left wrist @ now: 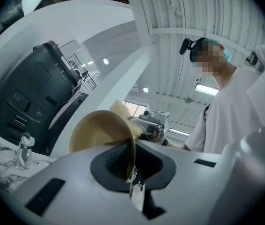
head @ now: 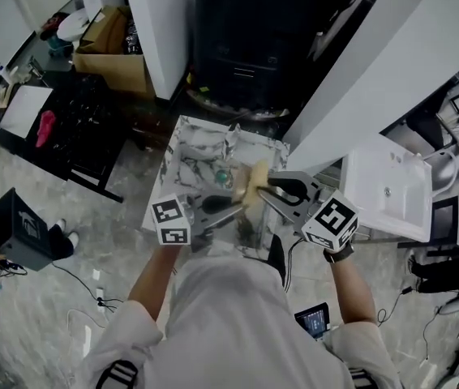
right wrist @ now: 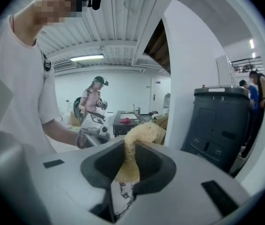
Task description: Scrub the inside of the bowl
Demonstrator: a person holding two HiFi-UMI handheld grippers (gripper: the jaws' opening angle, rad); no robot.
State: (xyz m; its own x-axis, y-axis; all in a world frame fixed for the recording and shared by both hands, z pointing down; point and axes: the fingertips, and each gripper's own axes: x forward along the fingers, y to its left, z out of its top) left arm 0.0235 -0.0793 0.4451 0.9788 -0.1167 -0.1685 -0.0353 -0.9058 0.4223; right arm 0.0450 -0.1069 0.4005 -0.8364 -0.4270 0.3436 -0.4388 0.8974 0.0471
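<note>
Tan bowl [left wrist: 99, 130] is pinched by its rim in the left gripper [left wrist: 131, 170]. The jaws are almost fully closed, with only the thin wall between the pads. The bowl is held up on edge, off the marble table [head: 182, 148], tilted rather than upright.

A yellowish sponge [right wrist: 141, 134] is clamped in the right gripper [right wrist: 125, 172]. Its jaws are drawn part-way in and squeezed on the sponge's lower end (the top curls over, toward the left gripper).

In the left gripper view the sponge is seen just past the bowl's far rim, close to it. Contact cannot be confirmed, nor whether the sponge is inside the bowl. In the head view both grippers are brought together over the middle of the table, tips nearly meeting. Bowl and sponge are merged there into one tan patch.

On the table a small clear bottle [head: 231, 140] is stood upright near the far edge. A teal item [head: 223, 175] is seen just beside the tan patch (too small to identify).

A black bin [right wrist: 221, 121] is placed beyond the table, lid on. A cardboard box [head: 116, 51] is set on the floor far left, contents unclear. A white sink [head: 383, 189] is set to the right of the table.
</note>
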